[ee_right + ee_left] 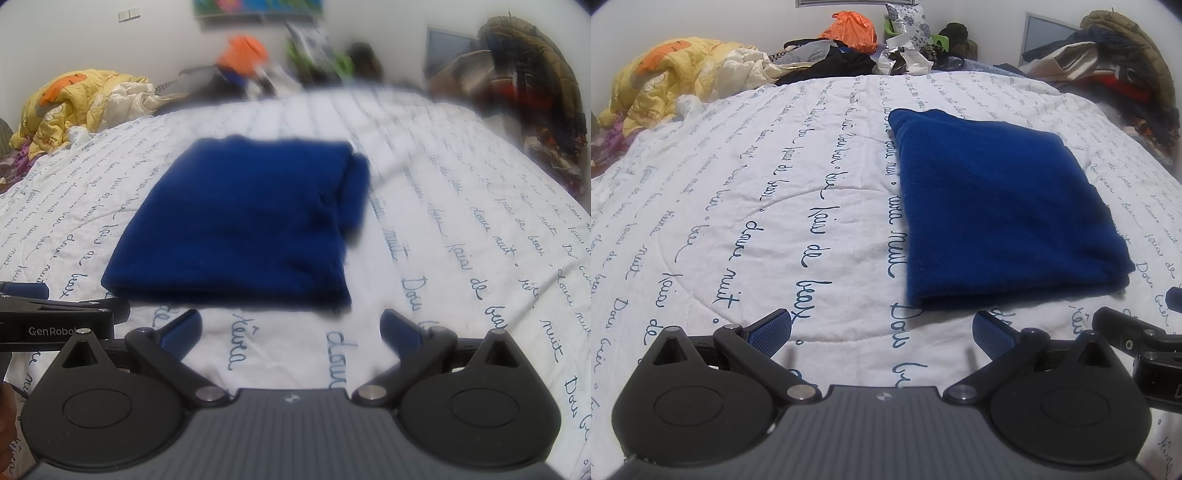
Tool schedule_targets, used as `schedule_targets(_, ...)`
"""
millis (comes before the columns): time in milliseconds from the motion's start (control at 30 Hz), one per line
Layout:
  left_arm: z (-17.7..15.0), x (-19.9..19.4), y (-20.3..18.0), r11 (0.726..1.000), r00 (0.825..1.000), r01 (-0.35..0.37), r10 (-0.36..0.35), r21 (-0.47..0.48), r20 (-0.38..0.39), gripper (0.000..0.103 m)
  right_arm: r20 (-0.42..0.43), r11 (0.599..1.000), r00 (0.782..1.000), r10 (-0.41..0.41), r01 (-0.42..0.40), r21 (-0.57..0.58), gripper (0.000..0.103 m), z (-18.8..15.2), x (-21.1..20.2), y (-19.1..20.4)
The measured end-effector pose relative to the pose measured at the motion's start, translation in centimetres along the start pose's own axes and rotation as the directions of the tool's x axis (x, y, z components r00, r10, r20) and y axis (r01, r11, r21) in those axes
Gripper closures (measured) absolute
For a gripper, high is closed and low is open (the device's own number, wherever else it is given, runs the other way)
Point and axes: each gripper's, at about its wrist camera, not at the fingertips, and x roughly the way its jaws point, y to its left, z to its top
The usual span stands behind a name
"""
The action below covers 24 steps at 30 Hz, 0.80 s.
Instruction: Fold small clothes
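left gripper (882,332): fingers spread wide, holding nothing
right gripper (291,332): fingers spread wide, empty, just beside the left

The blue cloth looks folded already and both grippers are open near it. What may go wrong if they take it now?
1. The blue cloth lies in stacked layers, and one layer sticks out at the far corner in the right wrist view. A pinch at the near edge may catch only the top layer and open the fold.
2. The left gripper and right gripper sit close side by side, so their fingers may bump.
3. The soft quilt may get pinched too.
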Motion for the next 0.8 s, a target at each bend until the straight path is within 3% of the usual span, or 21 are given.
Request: schedule_targets(800,0.09,0.02,-0.02,1.0,1.0,0.002,-0.002,-0.003,-0.004,0.0,0.001,1.0,1.0,0.007,-0.007,-0.004,0.0,0.03,-0.24,-0.03)
